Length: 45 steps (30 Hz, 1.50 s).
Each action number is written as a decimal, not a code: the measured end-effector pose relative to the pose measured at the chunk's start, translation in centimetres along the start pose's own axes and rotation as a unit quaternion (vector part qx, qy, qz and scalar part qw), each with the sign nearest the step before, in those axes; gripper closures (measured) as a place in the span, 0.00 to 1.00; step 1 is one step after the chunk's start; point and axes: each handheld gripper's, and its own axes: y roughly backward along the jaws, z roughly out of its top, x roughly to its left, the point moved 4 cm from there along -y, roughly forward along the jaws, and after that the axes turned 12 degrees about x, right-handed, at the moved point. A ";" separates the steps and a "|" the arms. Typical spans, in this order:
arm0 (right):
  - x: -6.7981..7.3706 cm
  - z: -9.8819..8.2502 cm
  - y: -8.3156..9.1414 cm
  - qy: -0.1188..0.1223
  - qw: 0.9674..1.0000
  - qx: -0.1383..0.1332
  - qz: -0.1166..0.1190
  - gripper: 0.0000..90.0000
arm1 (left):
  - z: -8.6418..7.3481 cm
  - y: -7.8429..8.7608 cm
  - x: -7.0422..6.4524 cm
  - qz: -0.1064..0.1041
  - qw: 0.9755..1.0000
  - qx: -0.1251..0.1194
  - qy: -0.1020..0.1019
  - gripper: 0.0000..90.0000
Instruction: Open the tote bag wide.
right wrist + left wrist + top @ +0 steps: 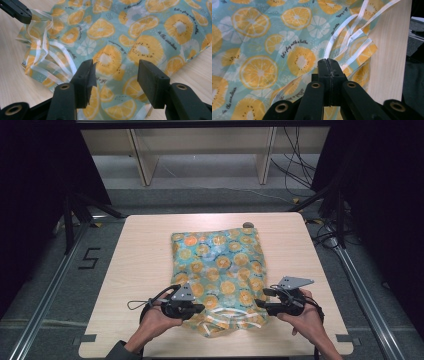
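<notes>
The printed cloth bag [218,275], teal with orange citrus slices, lay flat on the wooden table [135,265], its near end with the white ribbon straps [227,316] bunched toward the person. The left gripper [199,308] sat at the near-left corner of the bag; in the left gripper view its 2 jaws met fully, tips down on the fabric beside the straps, though whether a fold of cloth was pinched between them could not be told. The right gripper [115,75] stood at the near-right edge with its jaws parted about halfway, straddling the printed fabric without pressing it. The step in hand looked like taking hold of both near corners so the bag could be lifted or folded. To do it well, the right jaws probably needed to drop onto the hem and close on 1 layer edge, not on a loose strap, matching the left side's position. Pulling unevenly could skew the bag or drag the straps [47,52] out of line.
</notes>
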 end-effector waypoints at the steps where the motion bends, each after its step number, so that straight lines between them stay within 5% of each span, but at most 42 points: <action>1: 0.0 0.1 0.1 0.001 1.000 -0.001 0.000 0.53 | 0.1 0.2 0.2 0.005 1.000 0.002 -0.005 1.00; 5: 0.4 0.4 0.5 -0.002 1.000 -0.004 0.005 0.53 | 1.4 2.0 2.1 0.034 0.999 -0.024 0.002 1.00; 9: 0.8 1.2 1.4 0.006 1.000 -0.027 0.011 0.50 | 3.0 4.0 5.2 0.074 0.996 -0.053 0.022 1.00; 12: 1.7 1.8 2.0 0.013 0.999 -0.038 0.026 0.49 | 3.6 4.2 6.3 0.059 0.994 -0.078 0.045 1.00; 17: 2.7 2.0 1.8 0.030 0.999 -0.024 0.036 0.49 | 2.5 3.2 3.8 0.002 0.998 -0.060 0.025 0.94; 20: 2.3 1.9 1.1 0.031 0.999 -0.022 0.031 0.49 | 1.3 2.3 1.7 -0.020 0.999 -0.037 0.021 0.77; 29: 2.2 1.6 1.0 0.019 0.999 -0.005 0.035 0.49 | -0.5 0.6 -0.6 -0.016 1.000 0.017 -0.020 0.43; 31: 2.1 1.4 0.8 0.016 0.999 -0.004 0.036 0.49 | -0.8 -0.2 -0.5 -0.002 0.997 0.052 -0.061 0.39; 33: 1.9 1.5 0.7 0.022 0.999 -0.011 0.031 0.49 | -0.9 -1.1 -0.3 0.002 0.995 0.072 -0.072 0.36; 35: 1.9 1.5 0.7 0.022 0.999 -0.011 0.032 0.49 | -0.6 -1.8 -0.2 0.004 0.994 0.078 -0.082 0.41; 36: 1.8 1.5 0.7 0.024 0.999 -0.013 0.029 0.49 | -0.4 -2.0 -0.1 0.000 0.993 0.074 -0.095 0.60; 38: 2.0 1.4 0.6 0.010 0.999 -0.007 0.038 0.49 | 0.0 -2.0 0.4 0.004 0.994 0.062 -0.090 0.86; 39: 1.8 1.5 0.6 0.021 0.999 -0.010 0.032 0.49 | 0.3 -1.9 0.7 0.002 0.996 0.045 -0.078 0.94; 45: 1.6 1.4 0.6 0.014 0.999 -0.008 0.044 0.49 | 1.8 -0.1 2.9 0.047 0.998 0.002 -0.051 1.00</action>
